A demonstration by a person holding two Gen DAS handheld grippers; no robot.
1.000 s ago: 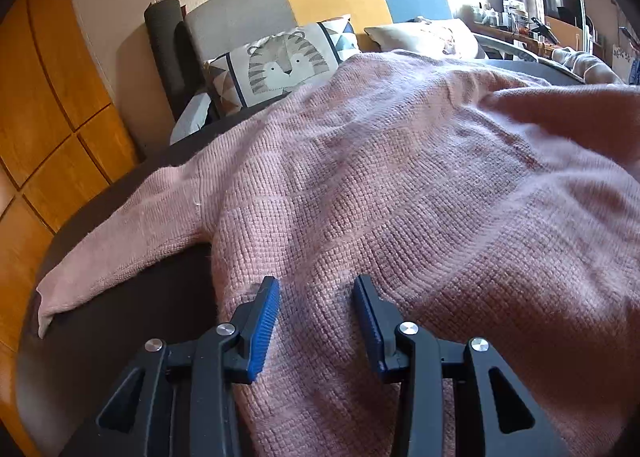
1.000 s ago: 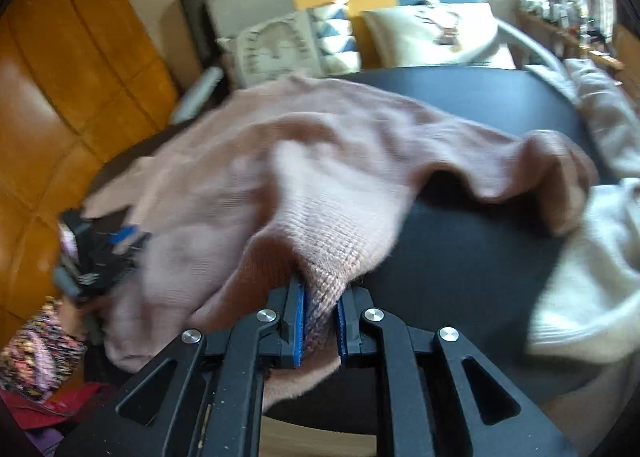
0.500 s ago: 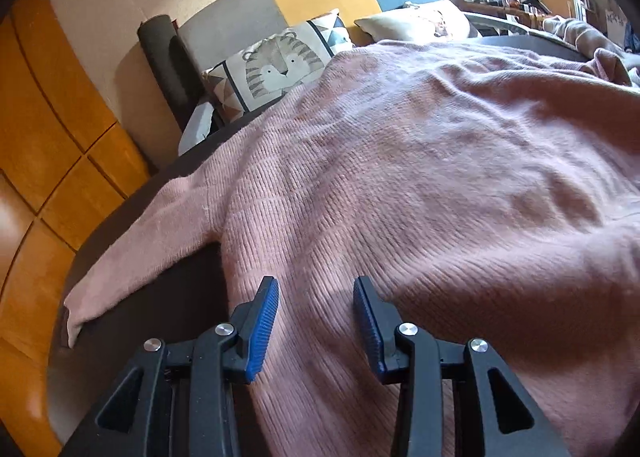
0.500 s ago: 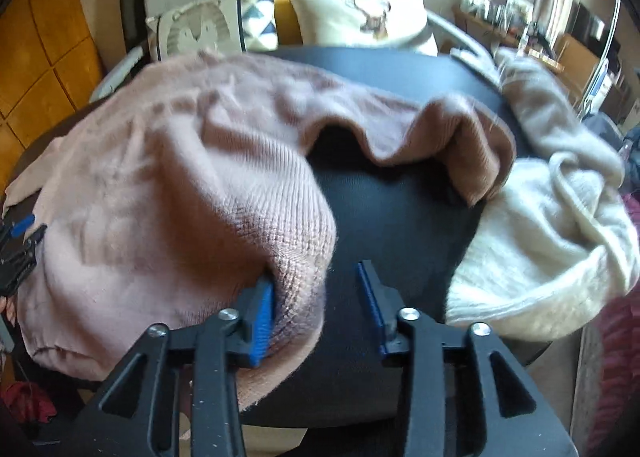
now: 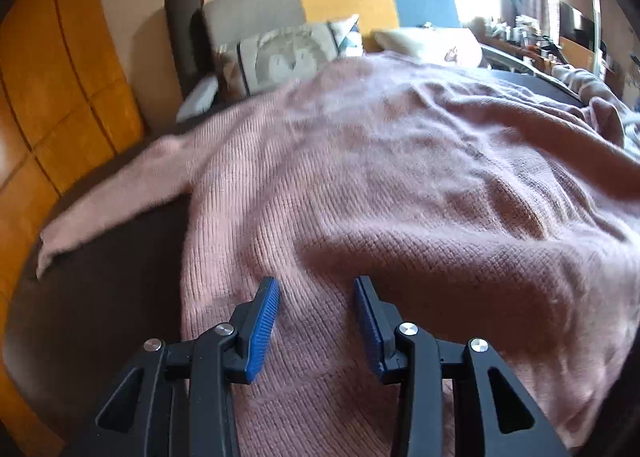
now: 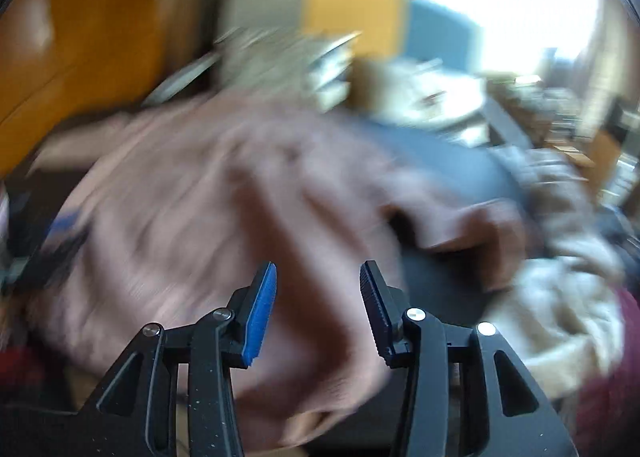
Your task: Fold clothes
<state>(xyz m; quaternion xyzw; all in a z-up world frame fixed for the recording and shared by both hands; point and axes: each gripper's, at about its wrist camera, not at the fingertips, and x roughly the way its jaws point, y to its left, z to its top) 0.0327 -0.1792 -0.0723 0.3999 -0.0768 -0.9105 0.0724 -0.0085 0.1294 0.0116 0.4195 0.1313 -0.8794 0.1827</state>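
Both jaws parted, right gripper [image 6: 316, 297] just released, ribbed pink knit sweater [image 5: 400, 185], left gripper [image 5: 316, 309]

Both the left gripper [image 5: 316, 289] and the right gripper [image 6: 318, 277] have black plastic frames with triangular cut-outs, round silver screws at the joints, and ribbed blue pads on the fingers.

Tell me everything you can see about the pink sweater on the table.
The pink sweater is a soft, fuzzy ribbed knit, spread rumpled across the dark round table. One long sleeve stretches flat toward the table's left edge; a far corner is bunched beside a cream garment. The left tool stands open over its near hem, the right tool open too, neither gripping.
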